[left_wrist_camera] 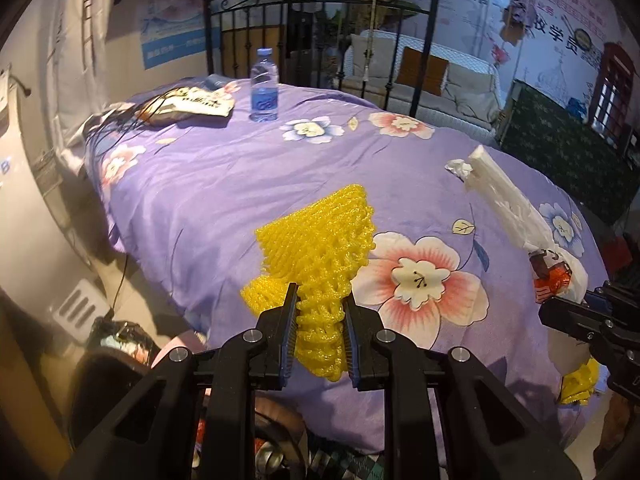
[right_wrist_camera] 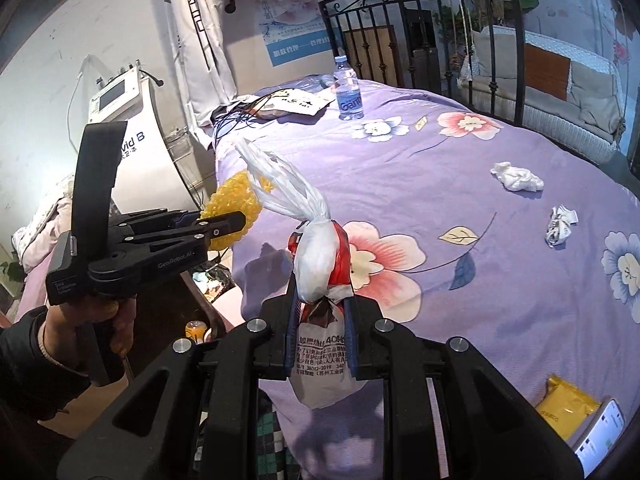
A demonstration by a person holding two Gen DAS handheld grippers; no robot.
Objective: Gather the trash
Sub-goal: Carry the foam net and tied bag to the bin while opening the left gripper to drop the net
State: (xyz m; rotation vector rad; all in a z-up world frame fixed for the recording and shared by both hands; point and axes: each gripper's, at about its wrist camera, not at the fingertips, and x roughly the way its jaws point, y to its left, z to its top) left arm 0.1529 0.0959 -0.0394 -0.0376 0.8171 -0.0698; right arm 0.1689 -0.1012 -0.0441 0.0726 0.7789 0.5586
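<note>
Trash in both grippers: left gripper clamped on yellow foam net, its fingers pinching the net's lower end w/ most of the mesh fanning up and forward over the purple floral bedspread; right gripper clamped on a white plastic bag, knotted top w/ handles sticking up, printed bottom hanging below the fingers. Both items are lifted, off the bed near its front-left edge. Still lying on the bedspread in the right wrist view: two crumpled paper wads and, well apart from either gripper, a yellow packet at the near right edge beside a phone, plus a water bottle standing upright and a flat snack bag at the far end by the headboard. No bin clearly visible; something dark sits on the floor left of the bed, can't tell what. Judgement: step in hand is carrying these two off to wherever trash goes. To do it well, keep both squeezes firm since net is springy and bag is slick, and the bag's grip sits low on it so it could tip; move the hands w/o crossing, release over the container one at a time, then come back for the paper wads.
</note>
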